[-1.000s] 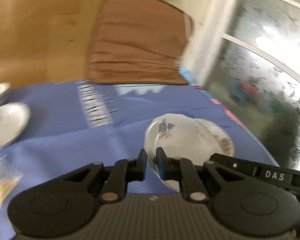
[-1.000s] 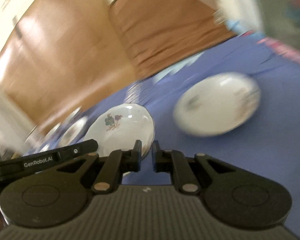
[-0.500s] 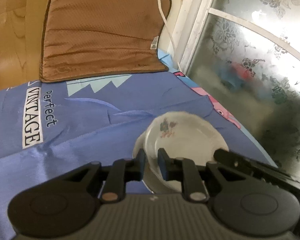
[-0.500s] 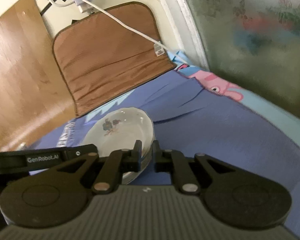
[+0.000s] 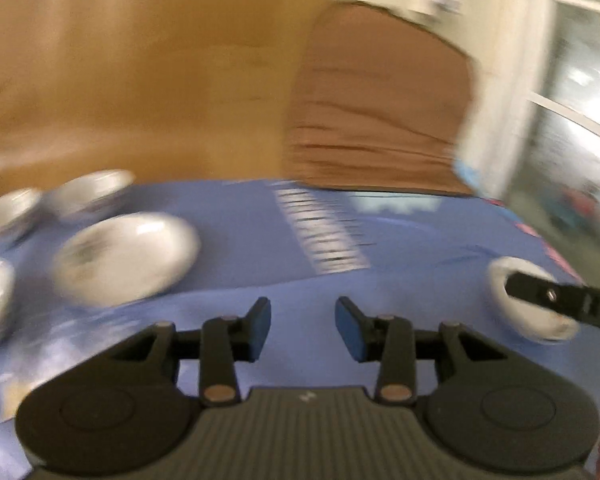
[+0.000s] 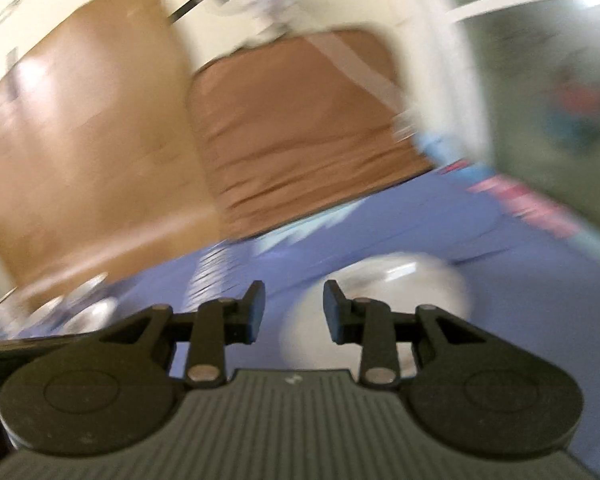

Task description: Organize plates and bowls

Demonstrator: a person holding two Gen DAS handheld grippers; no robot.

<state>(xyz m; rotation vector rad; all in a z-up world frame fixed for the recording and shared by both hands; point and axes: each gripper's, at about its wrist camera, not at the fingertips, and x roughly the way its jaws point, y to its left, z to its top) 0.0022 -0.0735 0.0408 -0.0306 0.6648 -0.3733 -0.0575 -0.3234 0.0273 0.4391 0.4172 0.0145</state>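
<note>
On a blue cloth (image 5: 400,264) spread over a flat surface, white plates and bowls lie in two separate areas, all smeared by motion blur. In the left wrist view, the left gripper (image 5: 303,322) hovers over bare cloth; its jaws are opening and nothing is between them. To its left sits a white plate (image 5: 128,258), with several smaller white dishes (image 5: 88,190) blurred behind and beside it near the cloth's far left edge. Far to the right lies the plate stack (image 5: 512,300), partly crossed by a black part of the other gripper. In the right wrist view, the right gripper (image 6: 294,312) also has its jaws opening with nothing gripped; the pale, blurred plate stack (image 6: 416,284) lies on the cloth just beyond and to the right of its fingertips. A brown padded mat (image 6: 300,128) leans against the wall behind the cloth, beside a wooden panel (image 6: 80,132).
</note>
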